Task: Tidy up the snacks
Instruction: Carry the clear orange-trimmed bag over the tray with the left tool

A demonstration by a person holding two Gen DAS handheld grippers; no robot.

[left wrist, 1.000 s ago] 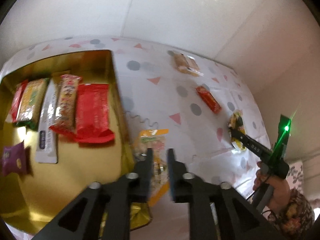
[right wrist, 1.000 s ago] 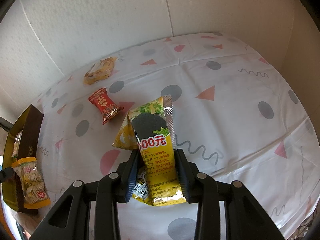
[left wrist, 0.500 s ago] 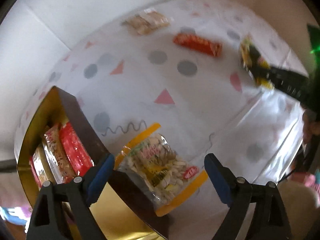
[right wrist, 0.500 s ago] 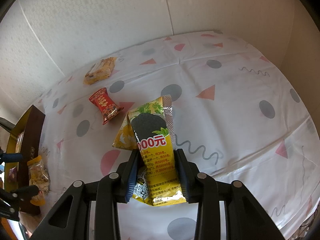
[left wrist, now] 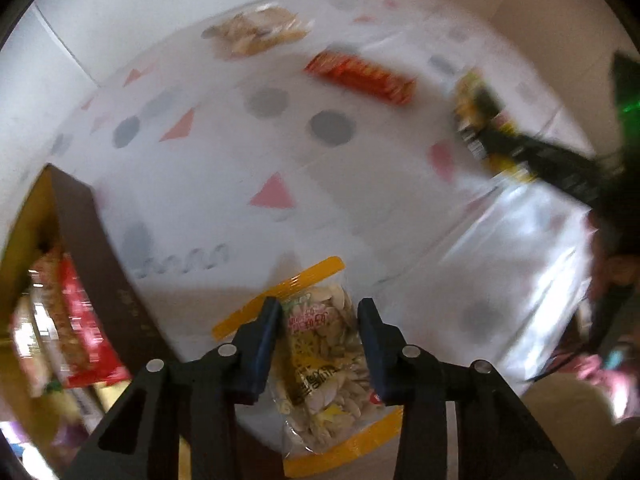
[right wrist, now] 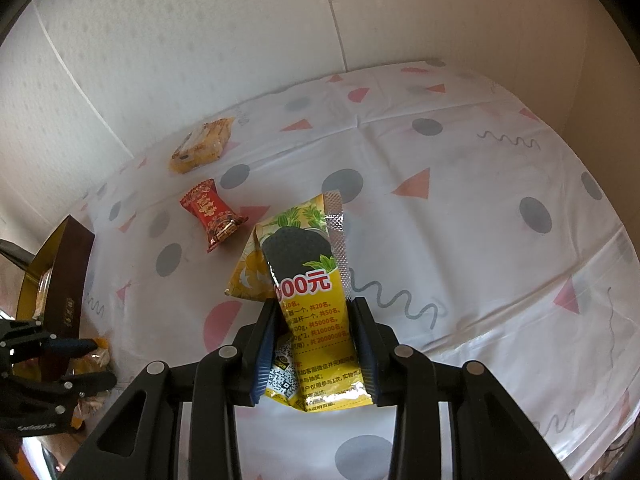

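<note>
Seed packet (left wrist: 320, 356) between left fingers (left wrist: 260, 344), yellow packet (right wrist: 316, 304) between right fingers (right wrist: 362, 344)

Bright daylight, motion-blurred left view.

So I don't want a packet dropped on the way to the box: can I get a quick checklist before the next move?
1. Left gripper jaws, just closing, around clear orange-edged seed bag: ok.
2. Left pads pressing bag: cannot tell, blurred.
3. Right gripper clamped on yellow foil packet: ok.
4. Bag free of brown gold-lined box wall: cannot tell.
5. Red wrapped candy and orange biscuit pack boxed: not ok.
</note>
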